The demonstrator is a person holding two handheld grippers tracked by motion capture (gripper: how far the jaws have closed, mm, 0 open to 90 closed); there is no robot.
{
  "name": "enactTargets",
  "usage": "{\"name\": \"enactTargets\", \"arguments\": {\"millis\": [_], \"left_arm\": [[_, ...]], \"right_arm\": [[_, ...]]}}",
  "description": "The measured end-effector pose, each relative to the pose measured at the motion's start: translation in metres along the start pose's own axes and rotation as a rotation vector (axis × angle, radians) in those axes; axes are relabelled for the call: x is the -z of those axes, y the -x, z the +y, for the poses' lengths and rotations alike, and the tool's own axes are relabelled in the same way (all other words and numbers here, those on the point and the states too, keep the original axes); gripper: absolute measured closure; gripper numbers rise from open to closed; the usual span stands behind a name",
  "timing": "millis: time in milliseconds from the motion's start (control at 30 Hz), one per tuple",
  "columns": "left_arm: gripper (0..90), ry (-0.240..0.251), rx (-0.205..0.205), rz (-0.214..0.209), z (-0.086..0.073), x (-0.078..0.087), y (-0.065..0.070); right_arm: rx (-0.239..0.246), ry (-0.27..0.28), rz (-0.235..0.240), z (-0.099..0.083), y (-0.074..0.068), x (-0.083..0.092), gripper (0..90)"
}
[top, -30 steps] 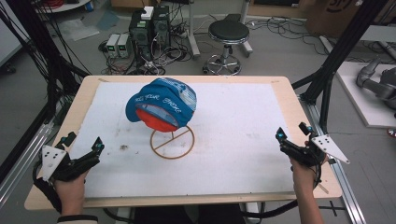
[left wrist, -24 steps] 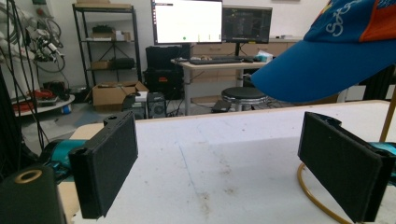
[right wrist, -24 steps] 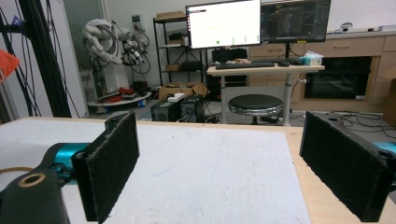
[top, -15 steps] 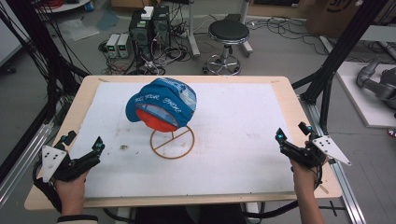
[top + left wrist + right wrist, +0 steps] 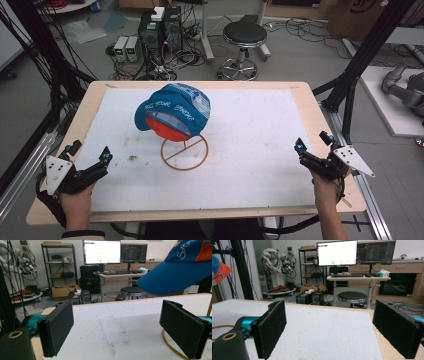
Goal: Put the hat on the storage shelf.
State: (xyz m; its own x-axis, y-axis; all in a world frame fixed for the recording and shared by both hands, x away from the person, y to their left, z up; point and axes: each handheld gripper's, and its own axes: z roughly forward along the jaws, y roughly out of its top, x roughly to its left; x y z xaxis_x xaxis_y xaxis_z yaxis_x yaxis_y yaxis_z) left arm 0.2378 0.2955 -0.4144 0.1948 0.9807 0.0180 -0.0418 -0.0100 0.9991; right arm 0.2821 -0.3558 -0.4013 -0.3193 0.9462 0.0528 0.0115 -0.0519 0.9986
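Tool on the left [image 5: 104,159] sits at the lower left of the high view, held low over the white mat of the desk [image 5: 260,130], its jaws spread wide with nothing between them; the left gripper view confirms this, the two black pads [image 5: 58,327] standing far apart with bare mat in the gap. Moving rightward, the blue cap [image 5: 172,111] perches on a thin wooden stand [image 5: 184,152] a little left of the frame's centre, brim pointing toward the lower left, orange lining showing underneath. In the left gripper view the brim [image 5: 175,275] hangs at the upper right, with a curve of the stand's ring at the lower right. Farther right, at the lower right of the high view, the right tool [image 5: 299,150] rests near the desk's edge, likewise wide open and empty, well apart from the cap. The work in hand looks like a reach for the cap. To do it well, I judge the left tool should rise to brim height, approach level, and close on the stiff brim rather than the soft crown, lifting straight up so the light stand does not tip.
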Motion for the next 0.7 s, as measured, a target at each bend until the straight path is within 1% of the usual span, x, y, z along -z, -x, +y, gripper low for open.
{"name": "enactTargets", "arguments": {"millis": [200, 333, 400, 700], "left_arm": [[12.4, -0.001, 0.001, 0.0, -0.0001, -0.0003, 0.0002], [12.5, -0.001, 0.0, 0.002, 0.0002, 0.0, 0.0001], [12.5, -0.003, -0.001, 0.001, 0.0002, 0.0001, 0.0001], [12.5, -0.017, 0.002, 0.002, -0.0009, -0.0014, 0.0003]], "right_arm": [[0.0, -0.008, 0.009, 0.0004, -0.0011, -0.0003, 11.7], [0.018, -0.016, 0.015, -0.0003, -0.001, -0.0014, 11.7], [0.018, -0.023, 0.013, -0.0004, -0.0017, -0.0017, 11.7], [0.011, -0.023, 0.012, 0.0001, 0.0001, -0.0018, 11.7]]}}
